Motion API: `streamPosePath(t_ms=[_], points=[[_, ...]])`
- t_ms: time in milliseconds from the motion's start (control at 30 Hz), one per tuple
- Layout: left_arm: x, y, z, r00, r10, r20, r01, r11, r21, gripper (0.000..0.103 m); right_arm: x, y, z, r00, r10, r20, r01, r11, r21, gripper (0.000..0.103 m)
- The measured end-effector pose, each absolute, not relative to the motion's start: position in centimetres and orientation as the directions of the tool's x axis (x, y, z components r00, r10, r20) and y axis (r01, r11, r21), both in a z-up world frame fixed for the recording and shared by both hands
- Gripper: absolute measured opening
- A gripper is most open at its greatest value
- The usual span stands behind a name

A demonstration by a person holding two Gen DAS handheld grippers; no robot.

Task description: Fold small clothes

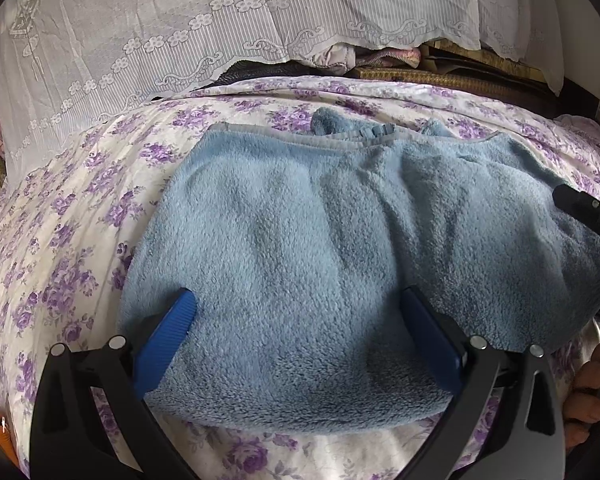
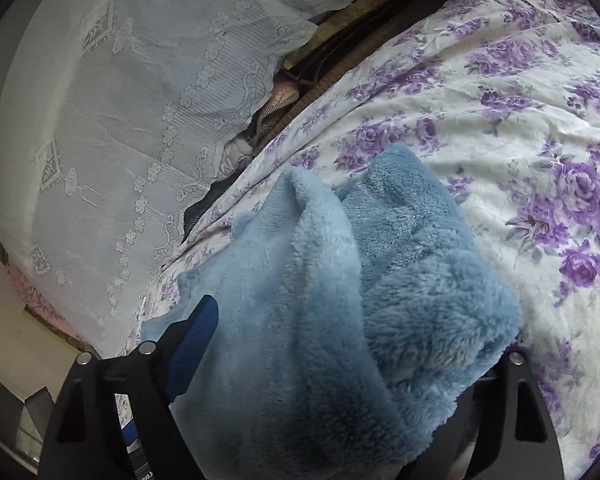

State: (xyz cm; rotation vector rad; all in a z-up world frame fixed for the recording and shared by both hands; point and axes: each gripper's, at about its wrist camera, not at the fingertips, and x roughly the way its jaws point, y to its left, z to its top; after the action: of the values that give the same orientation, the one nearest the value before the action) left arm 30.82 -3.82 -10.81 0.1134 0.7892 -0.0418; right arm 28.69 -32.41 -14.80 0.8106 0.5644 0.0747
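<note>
So the blue fleece garment is lying mostly flat on the flowery bedsheet, trimmed edge away from the camera, and it looks partly folded already. The left gripper is spread wide with both blue fingers resting on or just above the near part of the fleece, not pinching anything. The right gripper is the messy one: a thick bunch of the same fleece is piled up between its fingers and covers the right one completely, so I honestly can't tell if it's clamped on the cloth or just sitting under it.

What I'd worry about, just guessing: that fleece is thick and springy, so a fold could puff back open once it's let go. If the right side only has the top layer, lifting it would drag the layers apart and leave a lump instead of a clean edge. The sheet is soft and wrinkly too, so it could bunch up along with the garment.

Around it: a white lace cloth hangs over stuff at the back, with a gap showing some bundled fabric and dark boards. It's all well apart from the garment, so nothing really blocks the fold.
</note>
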Motion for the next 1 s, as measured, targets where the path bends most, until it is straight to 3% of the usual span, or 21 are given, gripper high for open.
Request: streamPosePath(t_ms=[67, 233, 333, 400, 500, 633, 733, 900, 1000], points=[[30.8, -3.8, -10.8, 0.704, 0.005, -0.710, 0.080, 0.993, 0.086, 0.099, 28.9, -32.4, -14.6, 0.847, 0.312, -0.430, 0.113, 0.686, 0.719, 0.095], [30.6, -3.6, -10.5, 0.705, 0.001, -0.709, 0.078, 0.994, 0.078, 0.099, 28.5, -33.6, -14.7, 0.862, 0.347, -0.369, 0.094, 0.606, 0.790, 0.094], [30.5, -3.1, -9.2, 0.716, -0.021, -0.698, 0.075, 0.996, 0.047, 0.099, 28.2, -34.3, -15.3, 0.874, 0.304, -0.380, 0.152, 0.572, 0.806, 0.079], [31.0, -3.0, -8.0, 0.717, -0.056, -0.695, 0.076, 0.997, -0.003, 0.099, 28.2, -34.3, -15.6, 0.868, 0.264, -0.421, 0.203, 0.586, 0.784, 0.060], [32.5, -4.3, -7.4, 0.697, -0.068, -0.714, 0.087, 0.996, -0.009, 0.099, 28.2, -34.9, -16.2, 0.864, 0.238, -0.444, 0.248, 0.566, 0.786, 0.043], [35.1, -7.0, -10.7, 0.619, 0.031, -0.785, 0.063, 0.994, 0.089, 0.099, 28.3, -34.9, -16.3, 0.858, 0.238, -0.454, 0.251, 0.577, 0.777, 0.042], [34.7, -7.0, -11.1, 0.648, 0.036, -0.761, 0.062, 0.993, 0.099, 0.099, 28.5, -34.7, -16.2, 0.854, 0.240, -0.461, 0.247, 0.594, 0.766, 0.044], [33.8, -4.5, -9.4, 0.677, -0.049, -0.735, 0.033, 0.999, -0.036, 0.099, 29.2, -33.7, -15.7, 0.852, 0.262, -0.454, 0.196, 0.644, 0.740, 0.063], [33.8, -3.2, -8.7, 0.698, -0.046, -0.715, -0.009, 0.997, -0.073, 0.099, 29.4, -33.4, -15.6, 0.846, 0.251, -0.470, 0.201, 0.668, 0.717, 0.065]])
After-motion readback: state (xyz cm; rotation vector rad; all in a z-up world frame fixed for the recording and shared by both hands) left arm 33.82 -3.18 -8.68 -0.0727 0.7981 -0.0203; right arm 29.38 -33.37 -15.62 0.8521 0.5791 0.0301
